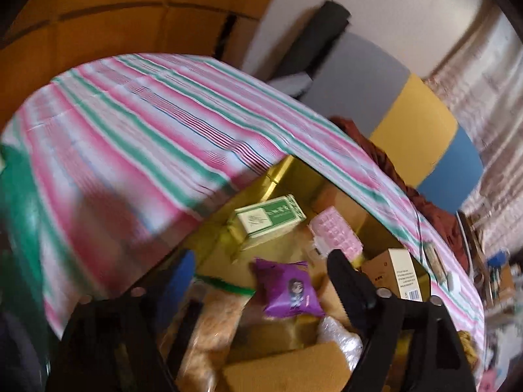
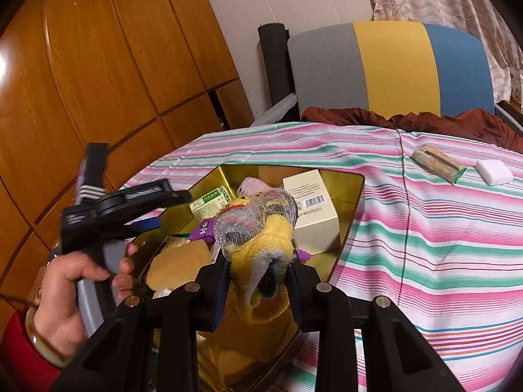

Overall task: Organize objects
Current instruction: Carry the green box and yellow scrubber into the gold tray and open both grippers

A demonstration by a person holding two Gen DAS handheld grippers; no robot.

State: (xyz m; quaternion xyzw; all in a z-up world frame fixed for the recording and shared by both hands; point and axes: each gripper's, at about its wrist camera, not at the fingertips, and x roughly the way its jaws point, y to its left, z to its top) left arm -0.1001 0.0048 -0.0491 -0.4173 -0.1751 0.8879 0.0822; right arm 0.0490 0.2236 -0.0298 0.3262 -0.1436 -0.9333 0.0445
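An open gold tin sits on the striped tablecloth. Inside lie a green box, a pink item, a purple packet, a cream box with a barcode and tan packets. My right gripper is shut on a yellow knitted item, partly in silvery net, over the tin. My left gripper, held by a hand, hangs open over the tin's left side with nothing between its fingers.
On the cloth to the right lie a wrapped snack bar and a white block. Behind the table stands a grey, yellow and blue chair with a rust-red cloth on it. A wooden wardrobe fills the left.
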